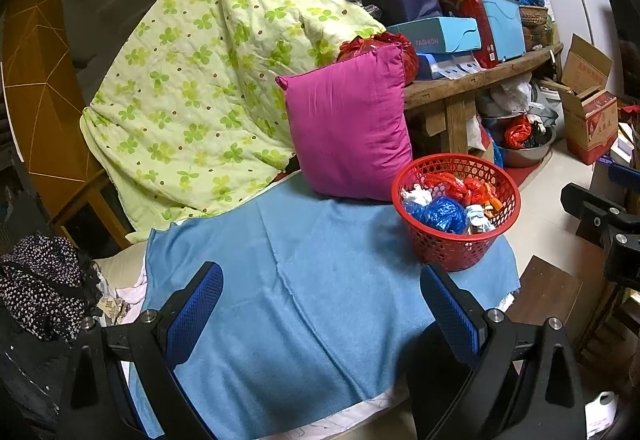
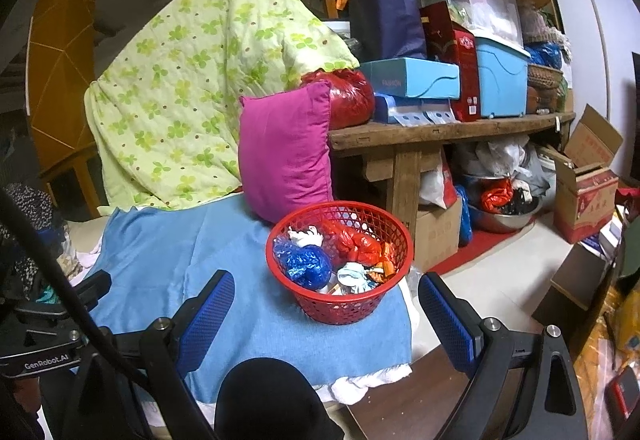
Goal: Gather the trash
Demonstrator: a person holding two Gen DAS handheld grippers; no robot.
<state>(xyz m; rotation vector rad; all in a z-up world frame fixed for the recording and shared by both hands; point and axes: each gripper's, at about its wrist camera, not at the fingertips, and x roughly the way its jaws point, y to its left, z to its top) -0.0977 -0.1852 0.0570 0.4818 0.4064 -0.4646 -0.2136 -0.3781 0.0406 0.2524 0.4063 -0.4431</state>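
Note:
A red mesh basket stands at the right end of a blue cloth. Inside lie crumpled trash: a blue plastic bag, a red plastic bag, white paper and small wrappers. My left gripper hovers open over bare blue cloth, left of and nearer than the basket, with nothing between its blue pads. My right gripper stands open just before the basket, nothing in it. In the left wrist view part of the right gripper's black body shows at the right edge.
A magenta pillow leans behind the basket, with a green floral quilt to its left. A wooden bench piled with boxes stands behind. Cardboard boxes and a steel bowl sit on the floor at right.

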